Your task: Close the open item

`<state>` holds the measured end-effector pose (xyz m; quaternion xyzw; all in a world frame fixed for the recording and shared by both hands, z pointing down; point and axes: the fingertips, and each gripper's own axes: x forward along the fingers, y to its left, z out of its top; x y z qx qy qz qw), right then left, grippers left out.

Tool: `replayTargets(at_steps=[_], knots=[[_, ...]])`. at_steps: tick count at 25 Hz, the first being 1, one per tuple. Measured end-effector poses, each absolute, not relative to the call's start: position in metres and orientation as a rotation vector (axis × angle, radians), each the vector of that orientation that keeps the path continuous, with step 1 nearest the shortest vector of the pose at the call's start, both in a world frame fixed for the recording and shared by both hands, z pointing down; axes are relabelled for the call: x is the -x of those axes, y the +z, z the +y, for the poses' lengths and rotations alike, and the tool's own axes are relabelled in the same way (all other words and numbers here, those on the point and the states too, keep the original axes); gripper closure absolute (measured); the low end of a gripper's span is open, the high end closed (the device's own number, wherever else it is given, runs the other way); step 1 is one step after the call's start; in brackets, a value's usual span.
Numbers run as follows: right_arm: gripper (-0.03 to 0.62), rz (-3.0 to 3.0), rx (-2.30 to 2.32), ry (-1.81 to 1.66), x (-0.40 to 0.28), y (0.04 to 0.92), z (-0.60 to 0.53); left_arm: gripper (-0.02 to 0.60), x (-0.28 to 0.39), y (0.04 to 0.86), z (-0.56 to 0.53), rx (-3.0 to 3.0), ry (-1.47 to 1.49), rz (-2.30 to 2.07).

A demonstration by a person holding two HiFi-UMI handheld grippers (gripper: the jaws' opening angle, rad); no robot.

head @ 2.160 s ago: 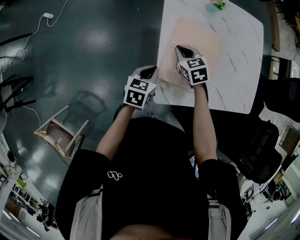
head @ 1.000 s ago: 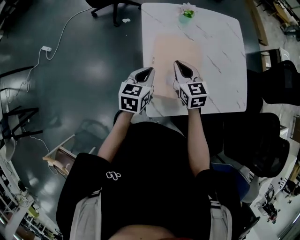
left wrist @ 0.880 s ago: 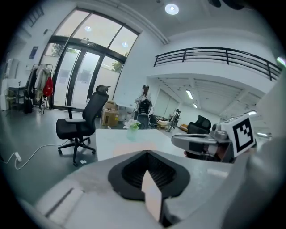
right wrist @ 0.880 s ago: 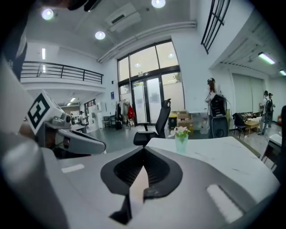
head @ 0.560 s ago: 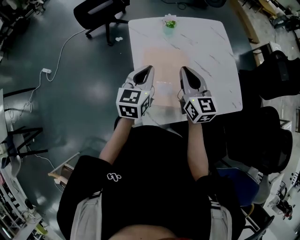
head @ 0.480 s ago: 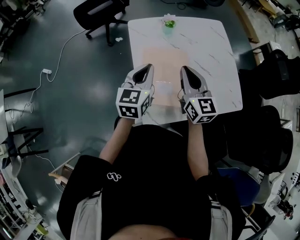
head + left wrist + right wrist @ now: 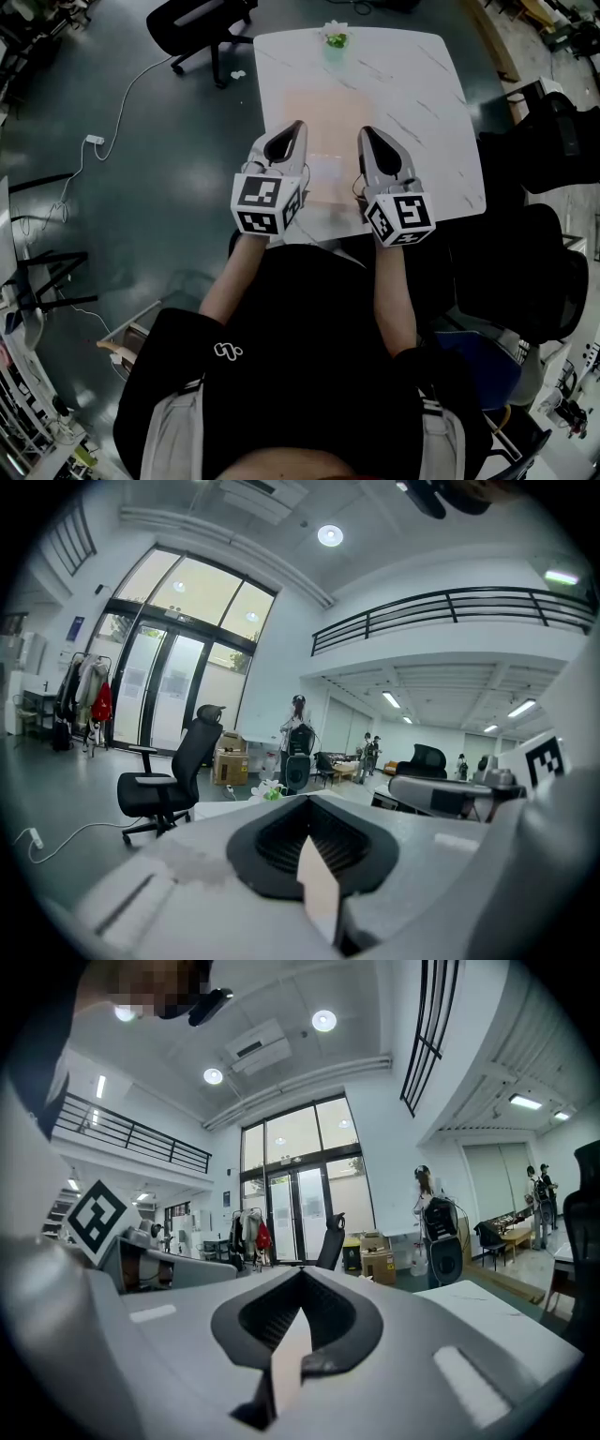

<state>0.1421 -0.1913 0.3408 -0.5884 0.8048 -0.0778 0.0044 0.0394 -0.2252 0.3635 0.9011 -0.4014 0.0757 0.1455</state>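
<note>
In the head view a white marble table [image 7: 422, 112] carries a pale peach mat [image 7: 319, 112]. A small pale flat item [image 7: 324, 170] lies on the mat's near part; what it is I cannot make out. My left gripper [image 7: 296, 126] hovers just left of it and my right gripper [image 7: 365, 132] just right of it, both pointing away from me. Each one's jaws are shut with nothing between them. The left gripper view shows its closed jaws [image 7: 309, 803] aimed level across the room, and the right gripper view shows the same for its jaws [image 7: 300, 1274].
A small green plant in a pot [image 7: 335, 39] stands at the table's far edge. A black office chair [image 7: 192, 21] is beyond the table's far left corner, and dark chairs [image 7: 553, 131] are at the right. A cable with a plug [image 7: 94, 141] lies on the dark floor.
The table has shifted in the head view and the pale item now shows between the grippers. Both grippers have drawn level side by side and stay shut.
</note>
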Motion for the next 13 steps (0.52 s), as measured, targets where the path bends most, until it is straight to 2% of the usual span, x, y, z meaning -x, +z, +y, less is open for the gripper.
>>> replayTargets(at_steps=[13], knots=[[0.594, 2.544, 1.827, -0.240, -0.1412, 0.3389, -0.1850, 0.581, -0.0378, 0.3664, -0.2151, -2.580, 0.217, -1.164]])
